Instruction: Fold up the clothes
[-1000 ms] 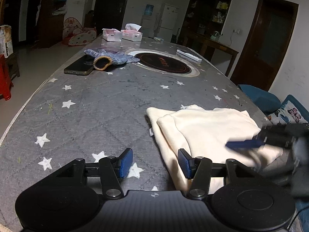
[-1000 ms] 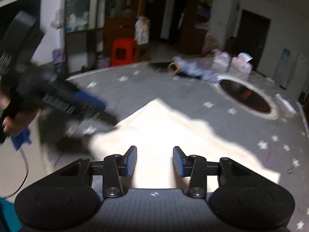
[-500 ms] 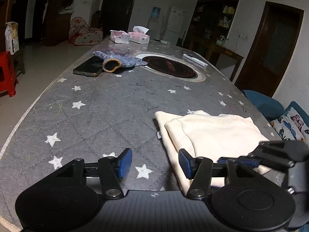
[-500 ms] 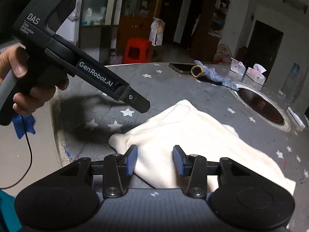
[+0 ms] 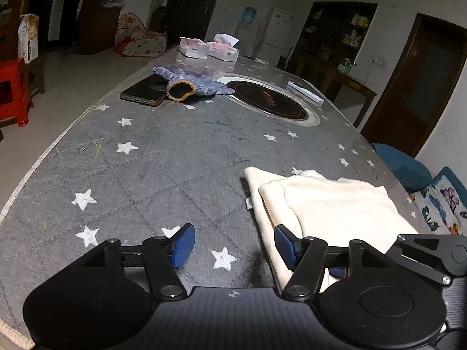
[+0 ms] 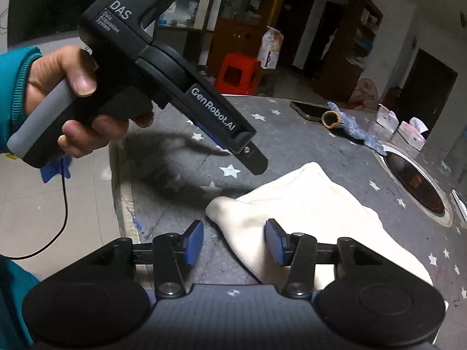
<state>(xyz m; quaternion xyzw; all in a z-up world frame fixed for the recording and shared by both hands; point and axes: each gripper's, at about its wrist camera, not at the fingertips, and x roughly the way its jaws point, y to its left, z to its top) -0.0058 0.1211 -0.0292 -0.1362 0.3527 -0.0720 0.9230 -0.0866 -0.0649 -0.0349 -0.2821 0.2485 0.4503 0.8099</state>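
1. Table, covered w/ a grey star-print cloth, is seen filling most of both views; a round dark hotplate is set into it toward the far end.
2. Cream garment is found folded on the near right part of the table, layered edges stacked at its left side; in the right wrist view one rounded corner is pointed toward the table edge.
3. Left gripper is held released, pads wide apart, nothing gripped; its right pad is seen just over the garment's left edge. It's gripped by a hand in a teal sleeve.
4. Right gripper is also left released, garment corner seen btwn the pads, not pinched.
5. Phone and knit glove are left touching, well apart from the garment; 2 tissue boxes are seen further back.
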